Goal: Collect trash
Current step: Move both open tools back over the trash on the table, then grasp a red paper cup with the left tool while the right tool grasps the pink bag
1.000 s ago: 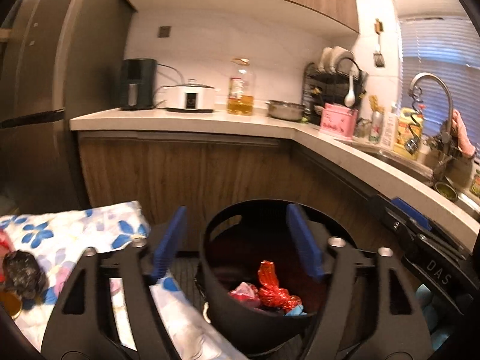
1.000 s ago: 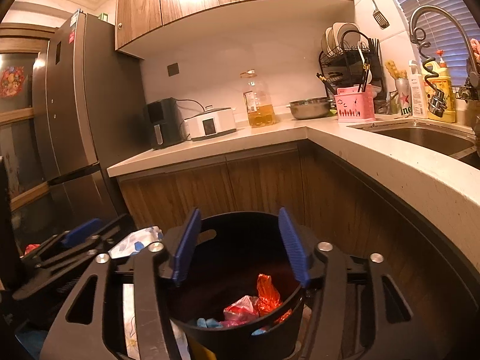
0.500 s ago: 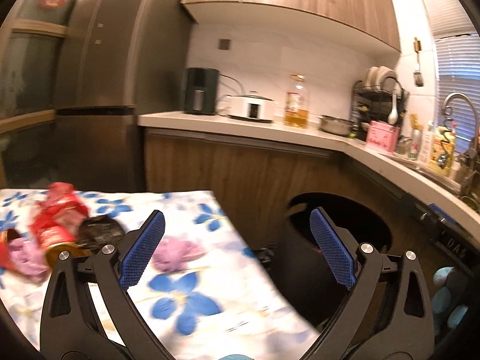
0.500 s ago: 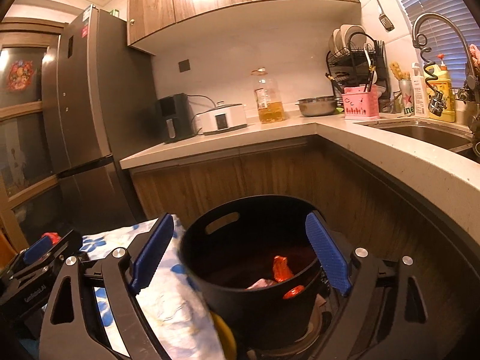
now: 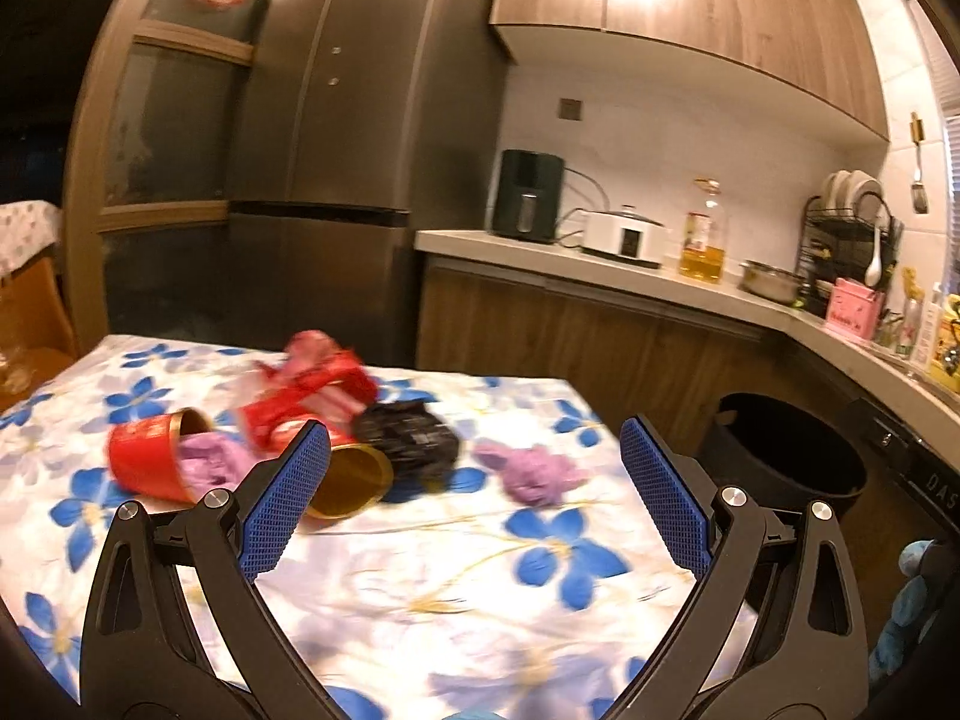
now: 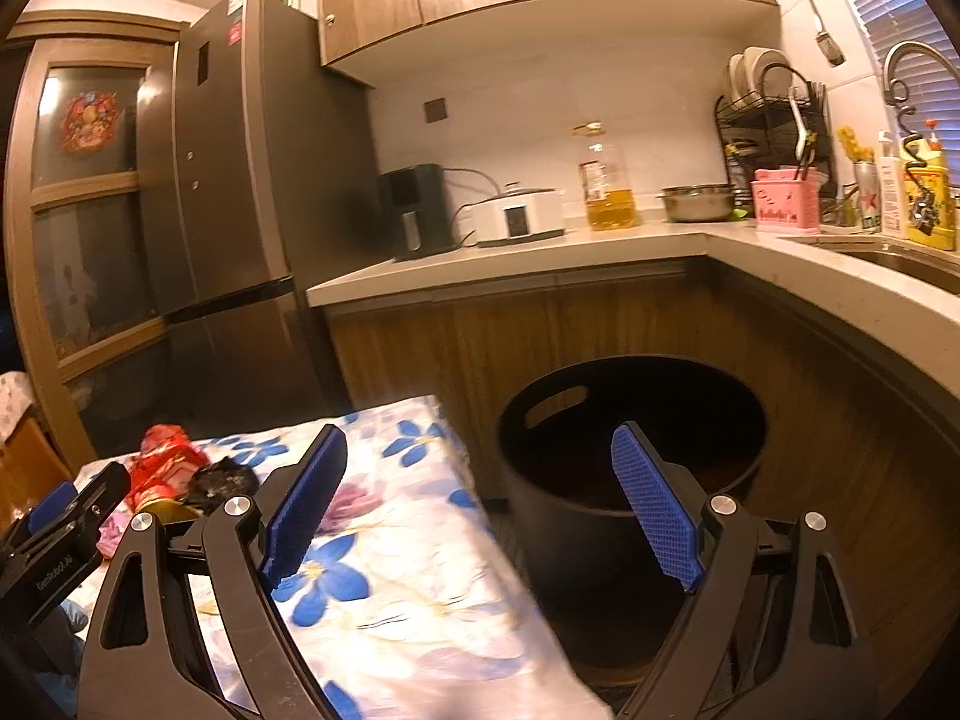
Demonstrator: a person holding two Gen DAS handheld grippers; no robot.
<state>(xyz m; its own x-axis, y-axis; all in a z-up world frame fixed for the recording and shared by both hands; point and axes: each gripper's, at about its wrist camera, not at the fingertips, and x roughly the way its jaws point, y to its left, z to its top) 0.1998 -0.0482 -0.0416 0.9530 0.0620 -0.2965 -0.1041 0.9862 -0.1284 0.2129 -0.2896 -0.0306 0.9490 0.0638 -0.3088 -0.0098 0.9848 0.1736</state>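
On the floral tablecloth red tins, wrappers and purple wads remain uncollected; left gripper and right gripper both gape empty beside the black bin.

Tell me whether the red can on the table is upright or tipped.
Tipped. The red can lies on its side on the table, its open mouth facing sideways with purple trash at it.

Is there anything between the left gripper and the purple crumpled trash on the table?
Nothing visible. The left gripper is open and empty, and only bare floral tablecloth lies between it and the purple wad.
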